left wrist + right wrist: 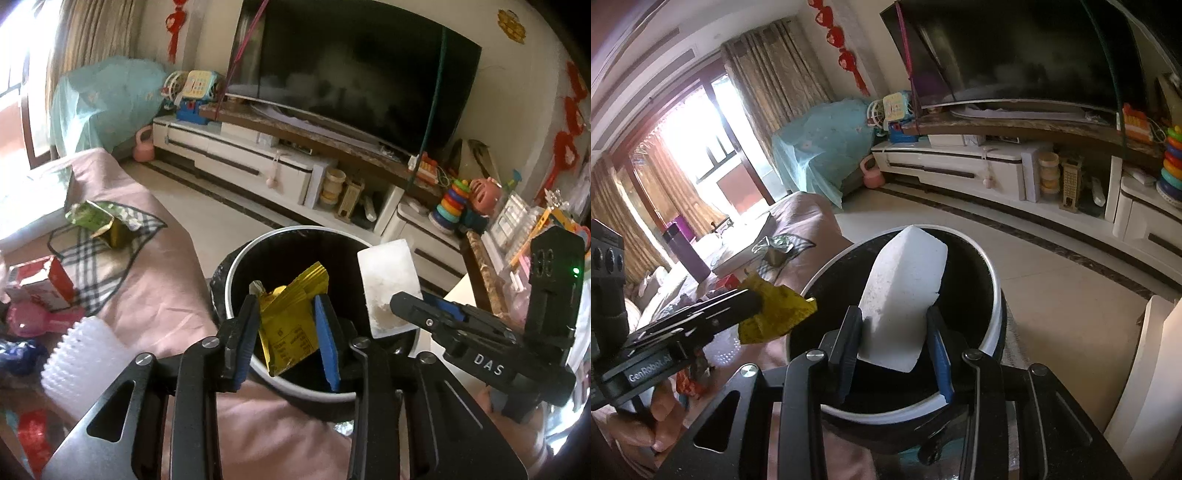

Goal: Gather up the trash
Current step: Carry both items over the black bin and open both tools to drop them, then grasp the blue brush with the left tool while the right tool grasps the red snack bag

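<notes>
Living-room clutter fills the background: a dark TV (354,70) over a white cabinet (258,162), and at 9 o'clock a pink-covered couch (147,295) with more litter on it, a green pack (92,218) on a checked cloth (96,254) and a red carton (40,288).

Both tools hang over the black bin (236,273) with its white rim, which sits low in the middle of both views.

The left gripper (286,332) has its jaws pressed onto a crumpled yellow wrapper (291,325), which dangles inside the rim line at about 7 o'clock of the opening. The right gripper (895,332) pinches a white foam block (905,288) by its lower end; most of the block stands free above the jaws, over the bin mouth.

Risks, as I judge them:
- The wrapper is light and creased. On release it may cling to a pad or drift toward 9 o'clock onto the couch, since it hangs close to the near-left rim.
- The block is held low and leans toward 12 o'clock. When let go it could tip, strike the rim and bounce to the floor (1052,288).
- The two tools are near each other over the opening; opening both at once invites a knock between them.
- How full the bin is cannot be told.
</notes>
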Tool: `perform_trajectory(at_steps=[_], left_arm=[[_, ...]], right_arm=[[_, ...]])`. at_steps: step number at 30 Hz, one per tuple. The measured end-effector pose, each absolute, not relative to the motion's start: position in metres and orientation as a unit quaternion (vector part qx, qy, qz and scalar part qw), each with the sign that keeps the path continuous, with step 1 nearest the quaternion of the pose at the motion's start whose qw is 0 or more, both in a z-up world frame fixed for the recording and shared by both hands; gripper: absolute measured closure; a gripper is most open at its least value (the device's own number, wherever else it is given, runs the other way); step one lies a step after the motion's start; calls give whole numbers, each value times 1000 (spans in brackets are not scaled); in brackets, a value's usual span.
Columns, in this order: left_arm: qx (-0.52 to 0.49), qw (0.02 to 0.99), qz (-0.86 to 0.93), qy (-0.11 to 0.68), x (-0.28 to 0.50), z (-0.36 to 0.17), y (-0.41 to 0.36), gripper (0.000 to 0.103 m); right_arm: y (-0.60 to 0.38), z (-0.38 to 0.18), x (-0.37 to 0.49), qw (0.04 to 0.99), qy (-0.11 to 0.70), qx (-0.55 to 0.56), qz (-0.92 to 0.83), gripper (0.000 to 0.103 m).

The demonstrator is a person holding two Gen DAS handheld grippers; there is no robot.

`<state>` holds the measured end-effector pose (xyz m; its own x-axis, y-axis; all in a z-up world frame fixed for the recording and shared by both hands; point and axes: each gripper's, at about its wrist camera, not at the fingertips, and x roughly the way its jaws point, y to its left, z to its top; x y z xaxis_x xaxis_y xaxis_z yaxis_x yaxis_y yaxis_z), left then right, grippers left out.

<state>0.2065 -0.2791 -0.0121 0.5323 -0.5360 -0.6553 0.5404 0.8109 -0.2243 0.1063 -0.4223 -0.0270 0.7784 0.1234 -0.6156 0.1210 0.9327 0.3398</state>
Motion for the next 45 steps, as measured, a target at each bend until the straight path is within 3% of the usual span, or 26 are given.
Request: perform_trajectory(at_steps=[2, 4, 7, 8, 12, 26, 45], left_arm=[[-2, 874, -306, 378, 209, -15, -280, 64], [-5, 873, -305, 381, 211, -16, -280, 49], [-8, 872, -307, 381, 209, -17, -276, 37], [-9, 872, -306, 381, 208, -16, -275, 35], [-16, 874, -301, 381, 201, -15, -260, 28], [-35, 891, -259, 372, 150, -15, -171, 28], [-88, 909, -147, 379, 99, -39, -28, 28]], right_arm=[[-424, -27, 109, 924, 337, 178, -1, 64], [-426, -29, 110, 923, 342, 178, 1, 59], [-432, -32, 111, 920, 343, 190, 6, 30], [-433, -32, 111, 920, 342, 192, 6, 26], [-430, -30, 103, 922, 333, 200, 5, 26], [-379, -22, 76, 926, 306, 217, 36, 12], [-259, -38, 60, 910, 346, 187, 129, 11]])
